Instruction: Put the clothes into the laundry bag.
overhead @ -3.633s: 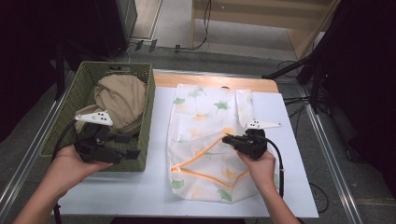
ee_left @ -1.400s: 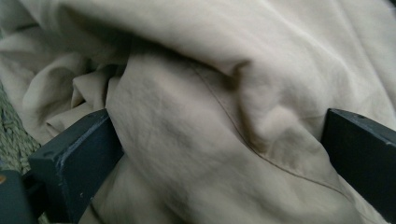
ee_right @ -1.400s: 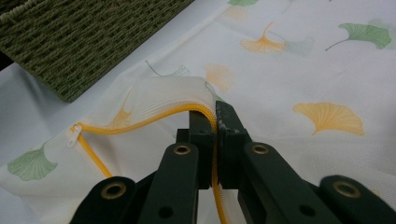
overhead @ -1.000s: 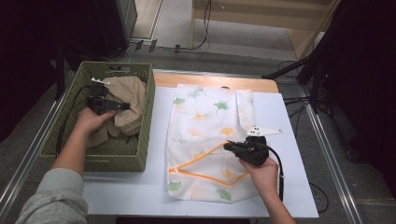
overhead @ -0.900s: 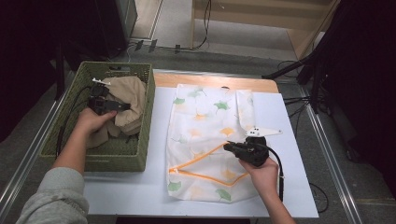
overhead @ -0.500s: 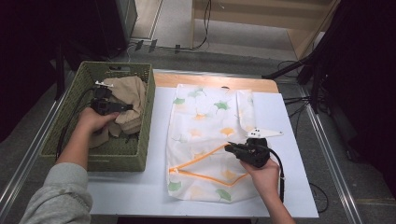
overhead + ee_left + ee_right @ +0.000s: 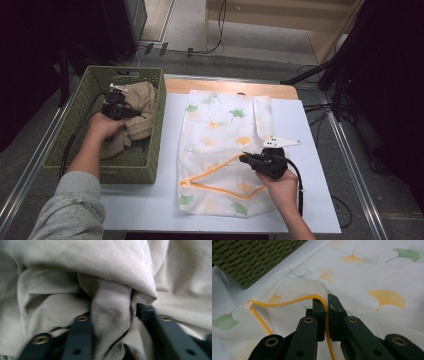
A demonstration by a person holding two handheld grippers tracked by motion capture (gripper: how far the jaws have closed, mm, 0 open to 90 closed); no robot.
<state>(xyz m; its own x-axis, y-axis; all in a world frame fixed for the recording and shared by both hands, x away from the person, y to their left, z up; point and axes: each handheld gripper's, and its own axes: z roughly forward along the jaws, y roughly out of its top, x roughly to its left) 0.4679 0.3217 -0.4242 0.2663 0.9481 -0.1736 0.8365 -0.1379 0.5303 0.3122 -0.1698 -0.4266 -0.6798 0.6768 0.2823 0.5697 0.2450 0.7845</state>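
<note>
Now the left gripper (image 7: 118,111) sits deep in the green basket (image 7: 75,155) on the beige garment (image 7: 142,107), whereas in the oldest earlier frame it hovered over the basket's near wall with the hand close to the person; since a second ago the hand has barely shifted; its jaws have just been closing, and in the left gripper view a bunched fold of the beige garment (image 7: 110,312) stands pinched between the two black jaws, so it grips cloth; the right gripper (image 7: 250,160) holds the same spot as in all earlier frames, jaws clamped narrow on the orange zipper edge (image 7: 325,315) of the laundry bag (image 7: 225,125), lifting that lip slightly off the lower layer; the laundry bag, white mesh with ginkgo leaves, lies flat on the white table (image 7: 310,150), just right of the basket; its long axis runs away from the person, zipper end near, closed end far; the orange zipper runs across the near part on a slant; the garment is a crumpled heap in the basket's far right part, no clear long axis; left sleeve (image 7: 70,210) grey.
</note>
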